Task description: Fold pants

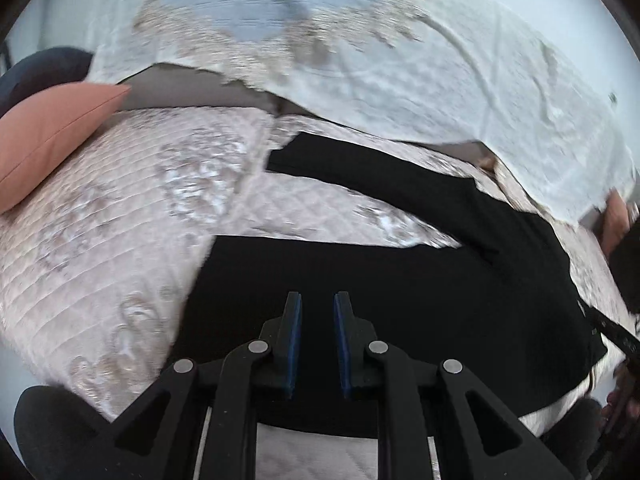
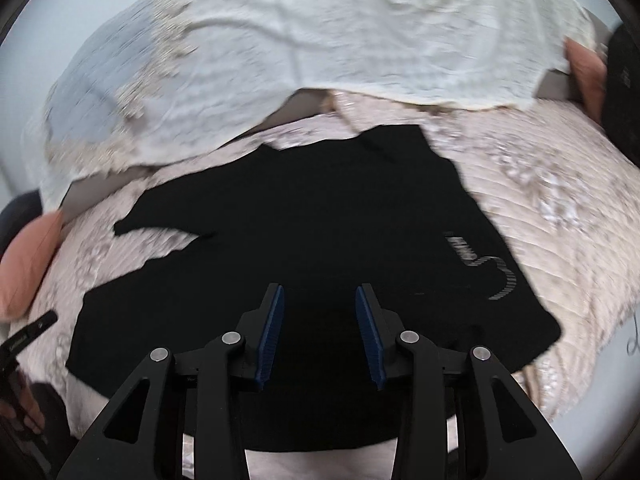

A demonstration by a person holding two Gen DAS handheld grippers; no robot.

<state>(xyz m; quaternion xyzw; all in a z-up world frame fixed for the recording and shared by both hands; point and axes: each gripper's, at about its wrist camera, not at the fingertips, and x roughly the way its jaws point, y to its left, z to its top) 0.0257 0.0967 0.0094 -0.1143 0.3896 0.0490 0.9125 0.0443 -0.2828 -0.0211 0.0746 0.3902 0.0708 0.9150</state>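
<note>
Nearest in the left wrist view, left gripper (image 1: 318, 300) with blue pads (image 1: 294, 344) a narrow gap apart, nothing between them, poised above black pants (image 1: 380, 280). Nearest in the right wrist view, right gripper (image 2: 320, 292) spread wider, blue pads (image 2: 370, 336) well apart, likewise holding nothing, also above the pants (image 2: 304, 220).

Under both, pants laid flat on a quilted pink bedspread (image 1: 100, 240) — one leg running beneath the left gripper, the other leg (image 1: 360, 168) angled away farther out, a wedge of bedspread showing between the two. In the right wrist view, same split visible at the left, a strip of bedspread (image 2: 560, 220) cutting in between the legs; pale striped logo (image 2: 492, 268) printed on the cloth to the right of the gripper.

At the left edge of the right view, tip of the other gripper tool just over the bedspread, fingers of a hand below it, blurred.

Farther out, salmon-pink pillow (image 1: 52, 136) at the left on the bedspread, seen too in the right view (image 2: 28, 264). Beyond the pants, a pale cream blanket (image 1: 380, 72) with a patterned, frayed-looking border draped across the far side — same blanket (image 2: 320, 32) filling the top of the right view. Another pinkish cushion (image 2: 584, 68) at the far right, partly hidden by a dark shape.
</note>
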